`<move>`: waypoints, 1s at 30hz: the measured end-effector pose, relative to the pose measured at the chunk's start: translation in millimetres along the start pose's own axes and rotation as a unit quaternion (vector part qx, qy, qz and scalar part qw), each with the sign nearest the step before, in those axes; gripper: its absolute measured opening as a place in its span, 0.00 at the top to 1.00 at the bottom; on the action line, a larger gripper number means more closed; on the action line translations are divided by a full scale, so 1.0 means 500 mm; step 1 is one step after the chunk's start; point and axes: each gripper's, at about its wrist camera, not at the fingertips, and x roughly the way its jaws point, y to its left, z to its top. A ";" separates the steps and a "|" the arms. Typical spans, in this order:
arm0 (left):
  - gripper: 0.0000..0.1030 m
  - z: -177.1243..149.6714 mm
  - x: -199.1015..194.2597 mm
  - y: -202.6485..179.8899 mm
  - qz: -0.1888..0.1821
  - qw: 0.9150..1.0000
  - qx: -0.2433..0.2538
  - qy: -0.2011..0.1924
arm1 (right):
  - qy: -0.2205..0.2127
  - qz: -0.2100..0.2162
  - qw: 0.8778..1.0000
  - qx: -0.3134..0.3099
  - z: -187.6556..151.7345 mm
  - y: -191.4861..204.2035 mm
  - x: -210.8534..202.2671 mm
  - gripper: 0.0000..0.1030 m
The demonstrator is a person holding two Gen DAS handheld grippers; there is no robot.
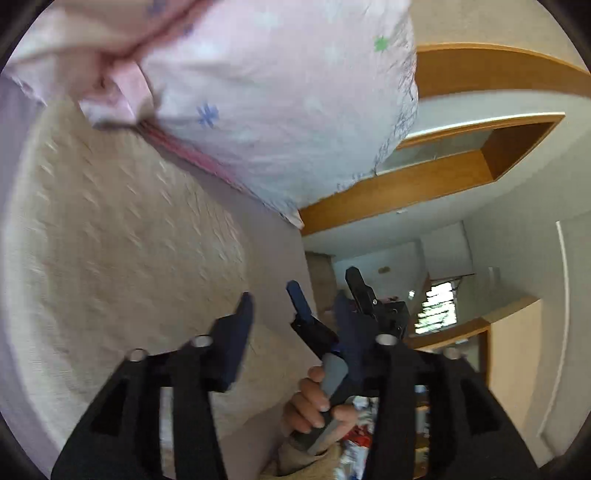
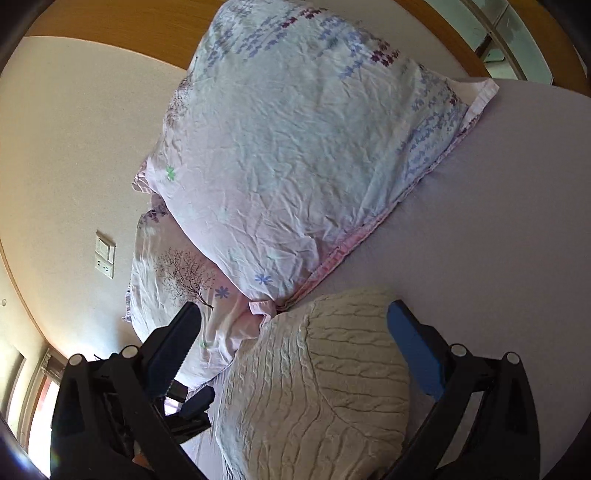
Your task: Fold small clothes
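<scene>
While both grippers are hanging over the bed (image 2: 498, 229), two floral pillows are crowding the headboard end: the big one (image 2: 295, 147) is lying on top, the second one (image 2: 173, 273) is poking out from under it by the wall. The big pillow's pink trimmed edge is touching the far end of the knit garment (image 2: 317, 384). A wall switch plate (image 2: 105, 258) is sitting beside the pillows, and a wooden headboard (image 2: 110, 22) is running behind them.

The garment is a cream cable-knit piece, bunched into a rounded heap on the lilac sheet, with ribs and cable lines showing on top. It is lying directly under the right gripper (image 2: 295, 325), between its spread fingers; whether either finger touches it, I cannot tell.

The left gripper (image 1: 291, 306) is also standing wide apart, holding nothing, with the garment (image 1: 122, 251) blurred below it. In the left wrist view, a hand (image 1: 321, 402) is gripping the right gripper's handle just past the left gripper's fingers.
</scene>
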 end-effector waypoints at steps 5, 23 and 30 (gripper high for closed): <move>0.12 -0.001 -0.119 0.050 0.168 0.984 0.025 -0.055 | 0.090 -0.017 0.995 0.041 -0.007 -0.028 0.057 0.03; 0.66 -0.059 -0.047 0.134 0.158 0.987 0.032 -0.025 | 0.162 -0.068 0.984 0.038 -0.067 -0.016 0.080 0.43; 0.69 -0.069 -0.199 0.126 0.177 0.979 0.085 -0.062 | 0.223 -0.022 0.972 -0.073 -0.153 0.096 0.153 0.70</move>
